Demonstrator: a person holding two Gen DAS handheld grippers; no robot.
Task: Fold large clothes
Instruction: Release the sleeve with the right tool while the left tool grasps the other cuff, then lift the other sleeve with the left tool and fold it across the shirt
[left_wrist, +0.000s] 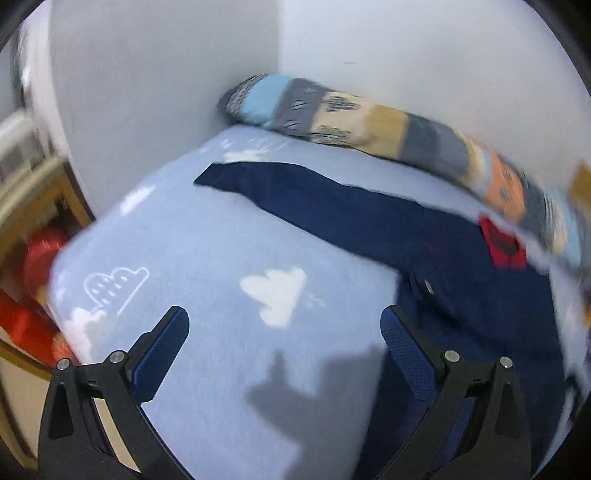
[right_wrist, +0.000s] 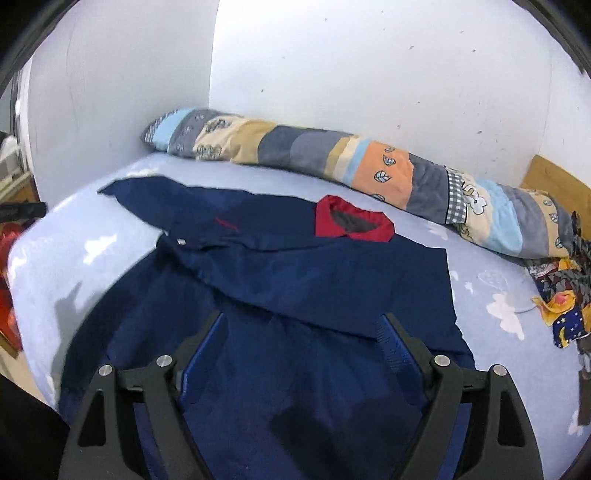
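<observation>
Bed (right_wrist: 480, 266): pale blue sheet with white cloud prints; it carries everything else and sits in a corner of two white walls.
Quilt (right_wrist: 332, 158): a patchwork roll along the bed's far edge, against the wall.
Jacket (right_wrist: 295, 288): dark blue with a red collar (right_wrist: 352, 221), spread over the middle of the bed, collar toward the far edge, hem toward the near edge. One side appears already turned in, giving a straight edge on the right; the other sleeve (left_wrist: 295, 192) is stretched out flat toward the bed's far left corner.
Small clothes (right_wrist: 561, 306): a patterned heap near the bed's right edge, well apart from the jacket.
Left gripper (left_wrist: 284, 332): jaws wide apart, holding nothing, over bare sheet just beside the jacket's left side.
Right gripper (right_wrist: 303, 332): jaws wide apart, holding nothing, above the jacket's lower body.
Progress: judged early. At most one side fold looks made; the outstretched sleeve, and the fold of hem toward collar, remain.
Next step, as a judgement: bring the free sleeve across the body.
</observation>
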